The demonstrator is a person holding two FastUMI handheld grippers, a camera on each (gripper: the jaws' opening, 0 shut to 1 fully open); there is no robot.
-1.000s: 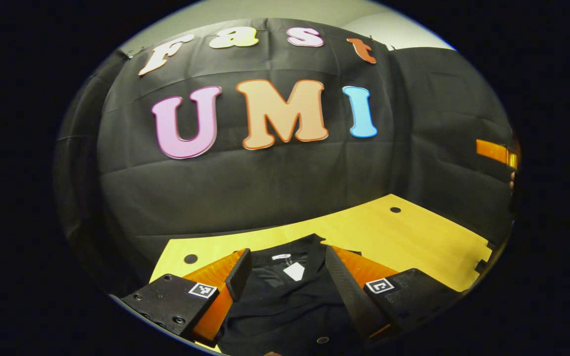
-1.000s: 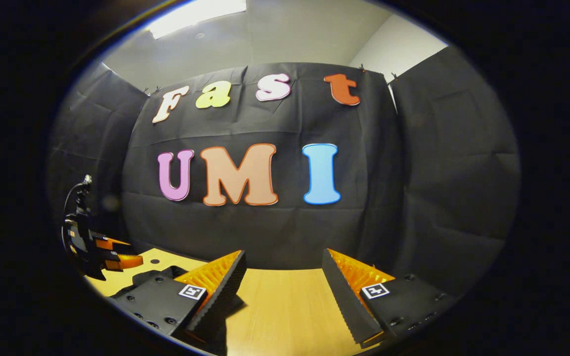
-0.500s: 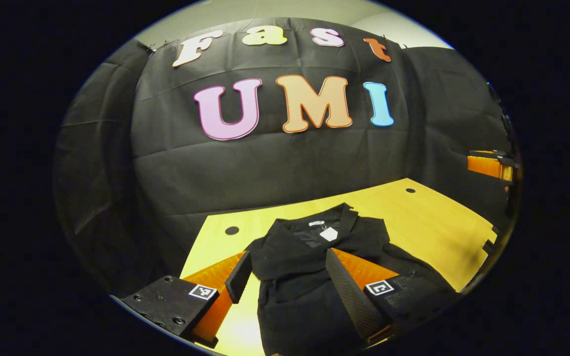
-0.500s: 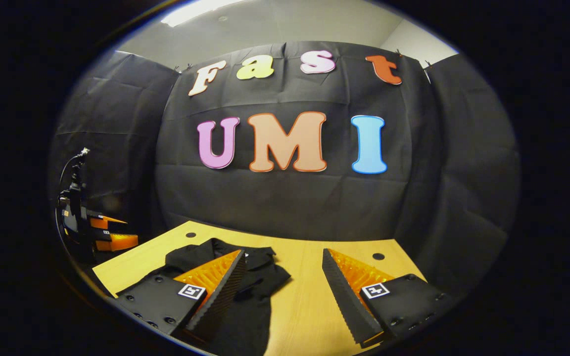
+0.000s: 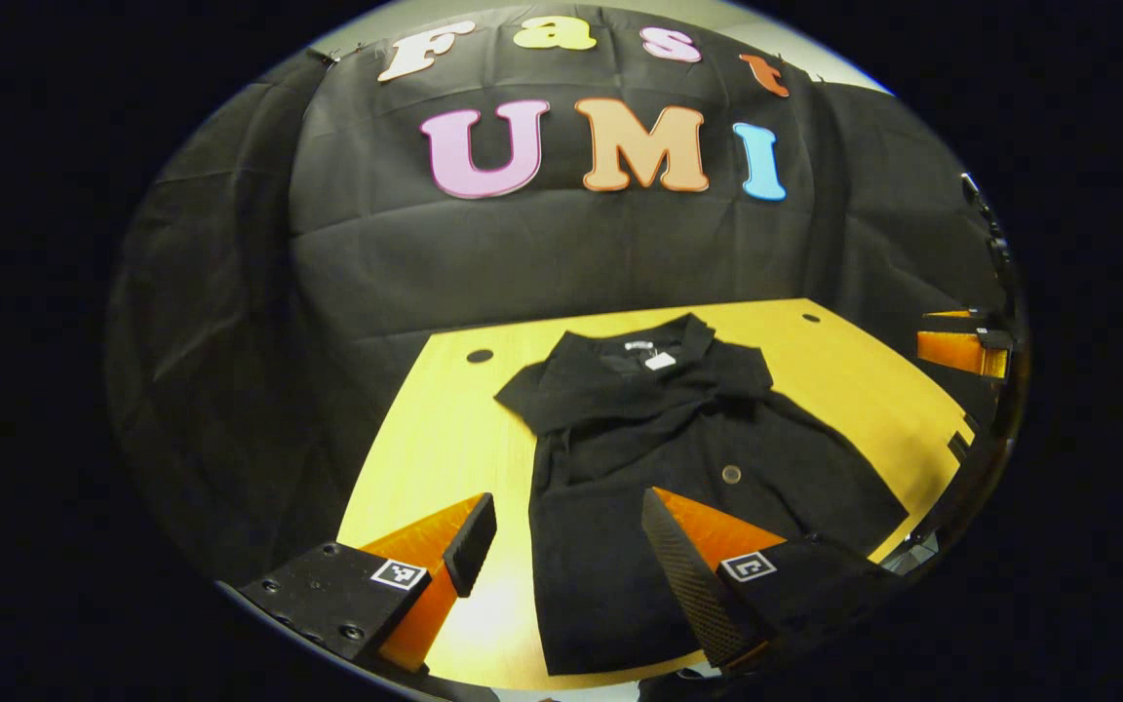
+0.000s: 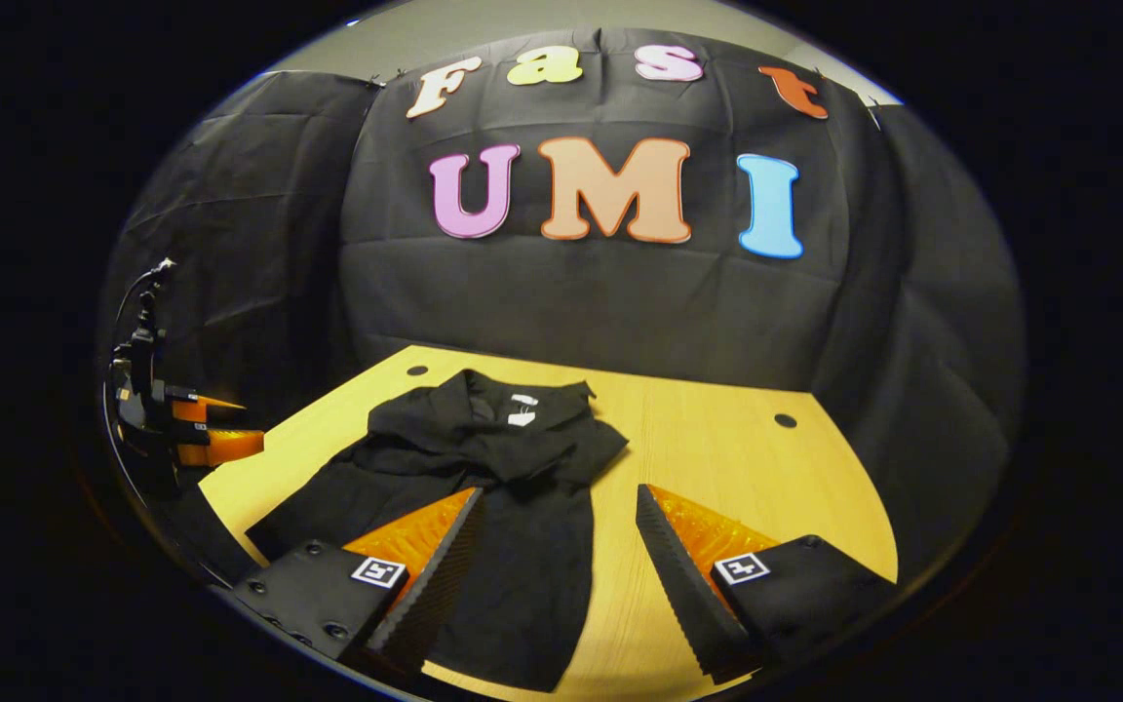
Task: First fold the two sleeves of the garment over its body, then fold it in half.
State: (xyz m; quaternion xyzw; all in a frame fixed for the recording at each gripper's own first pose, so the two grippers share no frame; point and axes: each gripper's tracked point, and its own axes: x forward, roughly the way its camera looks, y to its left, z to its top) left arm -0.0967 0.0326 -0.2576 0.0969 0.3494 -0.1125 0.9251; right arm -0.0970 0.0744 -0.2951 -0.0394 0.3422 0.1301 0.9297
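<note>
We saw the black shirt (image 5: pixel 678 468) lying flat on the bench (image 5: pixel 445 439), collar toward the booth wall, w/ both short sleeves apparently already folded over the chest, so we judged step 1 done & only the fold in half left. Left tool (image 5: pixel 561 546) & right tool (image 6: pixel 554 546) both hovered above it, jaws wide, holding nothing.

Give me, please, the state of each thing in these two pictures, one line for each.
Black short-sleeved garment: lying on the table, sleeves folded over its body, not yet folded in half.
Yellow wooden table: carrying the garment.
Left gripper: open, holding nothing.
Right gripper: open, holding nothing.
</note>
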